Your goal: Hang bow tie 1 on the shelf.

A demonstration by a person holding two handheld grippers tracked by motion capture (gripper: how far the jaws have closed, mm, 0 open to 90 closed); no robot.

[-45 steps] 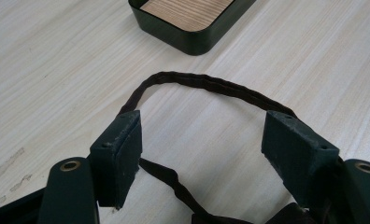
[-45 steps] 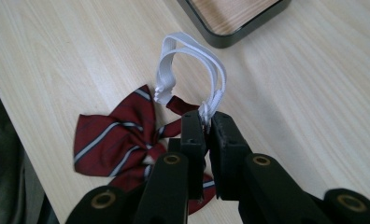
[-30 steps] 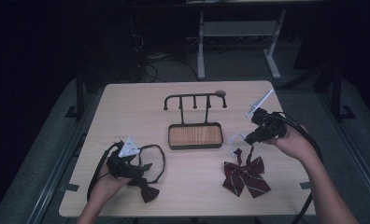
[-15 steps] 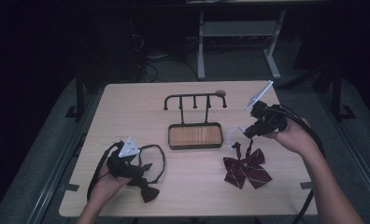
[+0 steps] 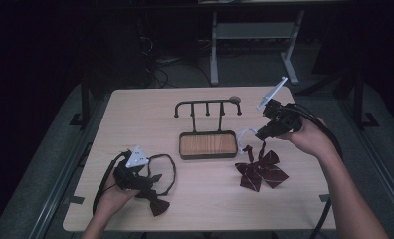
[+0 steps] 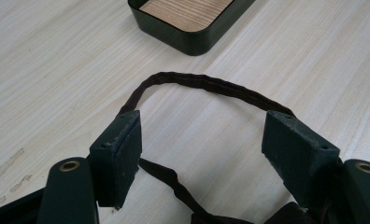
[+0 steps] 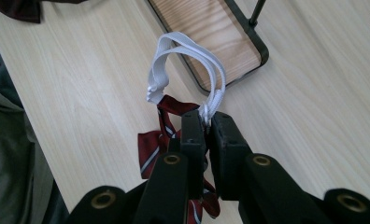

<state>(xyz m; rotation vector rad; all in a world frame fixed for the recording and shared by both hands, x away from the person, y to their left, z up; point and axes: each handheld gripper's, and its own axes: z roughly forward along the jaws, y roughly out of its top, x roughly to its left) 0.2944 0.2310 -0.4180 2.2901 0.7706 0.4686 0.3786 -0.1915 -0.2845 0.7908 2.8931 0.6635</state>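
A dark red striped bow tie (image 5: 260,170) lies right of the centre of the table, its top pulled up by a white elastic strap (image 5: 246,135). My right gripper (image 5: 262,133) is shut on that strap (image 7: 188,51), whose loop stands up past the jaws, with the bow (image 7: 150,149) hanging under my right gripper (image 7: 207,121). At the front left, my left gripper (image 5: 140,181) rests low on the table by a dark bow tie (image 5: 155,201). In its own view, my left gripper (image 6: 204,135) stands open, and the tie's dark strap (image 6: 206,83) loops between and beyond the jaws.
A black hook rack (image 5: 207,104) rises from a wood-bottomed tray (image 5: 207,144) in the middle of the table. The tray's corner (image 6: 188,18) is just beyond my left gripper. A small round object (image 5: 234,99) sits behind the rack. The table edge (image 5: 195,230) runs close to the person.
My right gripper has risen and shifted slightly left with the white strap, drawing the striped bow tie up and away from the front edge. The left gripper has stayed put.
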